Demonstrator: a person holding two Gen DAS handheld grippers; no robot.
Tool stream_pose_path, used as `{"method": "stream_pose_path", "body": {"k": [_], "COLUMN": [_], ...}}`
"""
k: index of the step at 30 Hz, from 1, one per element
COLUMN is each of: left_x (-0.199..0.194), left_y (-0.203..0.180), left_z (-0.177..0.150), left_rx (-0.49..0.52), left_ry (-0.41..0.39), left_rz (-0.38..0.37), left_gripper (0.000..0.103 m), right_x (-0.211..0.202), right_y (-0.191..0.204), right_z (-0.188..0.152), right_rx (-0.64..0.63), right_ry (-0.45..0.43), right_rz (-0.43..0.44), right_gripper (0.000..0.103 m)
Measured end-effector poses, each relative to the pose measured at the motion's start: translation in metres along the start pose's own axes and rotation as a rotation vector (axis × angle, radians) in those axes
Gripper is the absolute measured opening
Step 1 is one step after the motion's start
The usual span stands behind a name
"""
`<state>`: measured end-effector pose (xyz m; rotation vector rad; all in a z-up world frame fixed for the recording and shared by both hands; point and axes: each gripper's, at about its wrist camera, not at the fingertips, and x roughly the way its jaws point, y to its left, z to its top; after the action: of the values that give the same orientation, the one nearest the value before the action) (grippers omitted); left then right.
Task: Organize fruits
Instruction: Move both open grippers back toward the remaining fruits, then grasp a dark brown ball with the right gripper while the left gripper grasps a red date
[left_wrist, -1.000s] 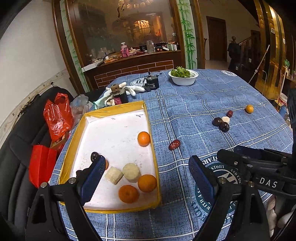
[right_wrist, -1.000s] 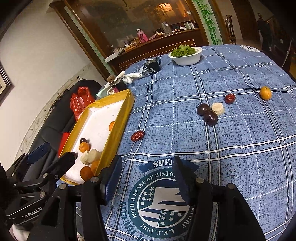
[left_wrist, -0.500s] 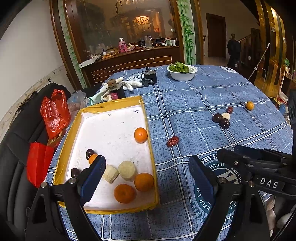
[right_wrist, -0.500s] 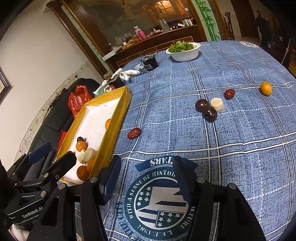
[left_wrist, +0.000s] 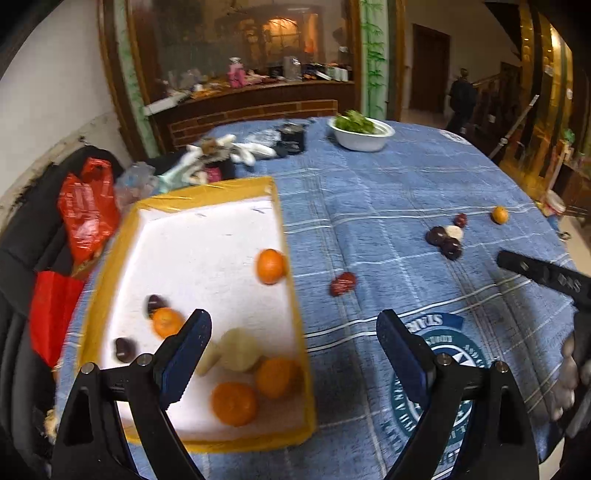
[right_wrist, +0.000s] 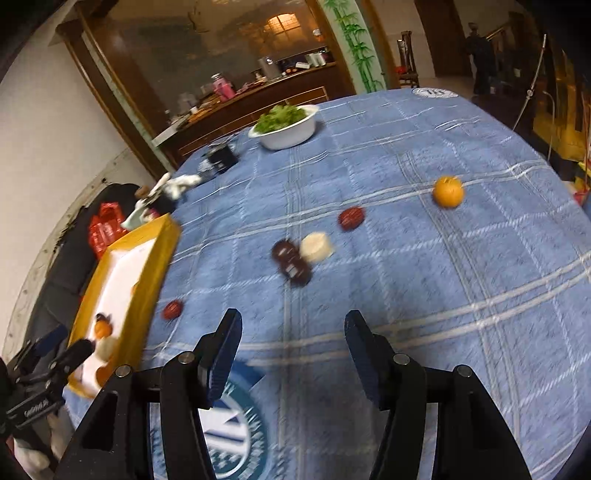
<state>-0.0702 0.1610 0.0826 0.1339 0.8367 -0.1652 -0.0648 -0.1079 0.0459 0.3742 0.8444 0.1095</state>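
Note:
A yellow-rimmed white tray (left_wrist: 207, 192) (right_wrist: 162, 240) lies on the blue tablecloth and holds several oranges, pale round pieces and dark fruits. My left gripper (left_wrist: 293, 336) stands open over the tray's near right edge, holding nothing. A red date (left_wrist: 342, 283) (right_wrist: 173, 309) lies on the cloth just right of the tray. Farther right sit two dark fruits (right_wrist: 291, 260), a pale round piece (right_wrist: 316, 246), another red date (right_wrist: 351, 218) and an orange (right_wrist: 447, 191). My right gripper (right_wrist: 291, 336) is open and empty, short of that cluster.
A white bowl of greens (left_wrist: 360, 131) (right_wrist: 286, 123) stands at the table's far side, beside a black device (left_wrist: 291, 136) and white gloves (left_wrist: 236, 149). Red bags (left_wrist: 86, 206) lie on a black chair left of the table. A person (left_wrist: 460, 99) stands in the far doorway.
My right gripper has swung right and forward toward the loose fruits, which now look larger. My left gripper has drifted a little over the tray. Both stay open.

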Motion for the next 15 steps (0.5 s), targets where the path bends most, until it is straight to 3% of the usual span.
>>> {"method": "stream_pose_path", "body": {"k": [3, 5, 6, 11, 15], "left_x": [0.018, 0.036, 0.041, 0.065, 0.065], "left_y": [-0.011, -0.017, -0.019, -0.019, -0.023], "left_z": [0.000, 0.001, 0.002, 0.013, 0.023], "left_rx": [0.038, 0.068, 0.072, 0.078, 0.108], "left_ry": [0.033, 0.084, 0.099, 0.132, 0.112], "left_rz": [-0.033, -0.042, -0.052, -0.022, 0.001], "left_gripper": [0.083, 0.061, 0.058, 0.057, 0.057], "right_x": [0.014, 0.027, 0.034, 0.061, 0.071], "right_y": [0.002, 0.005, 0.008, 0.013, 0.011], "right_z": [0.011, 0.017, 0.019, 0.025, 0.026], "right_rx": [-0.035, -0.063, -0.075, -0.101, -0.104], "right_ry": [0.008, 0.022, 0.032, 0.065, 0.080], "right_rz": [-0.010, -0.019, -0.023, -0.023, -0.015], "right_gripper": [0.063, 0.062, 0.062, 0.062, 0.062]}}
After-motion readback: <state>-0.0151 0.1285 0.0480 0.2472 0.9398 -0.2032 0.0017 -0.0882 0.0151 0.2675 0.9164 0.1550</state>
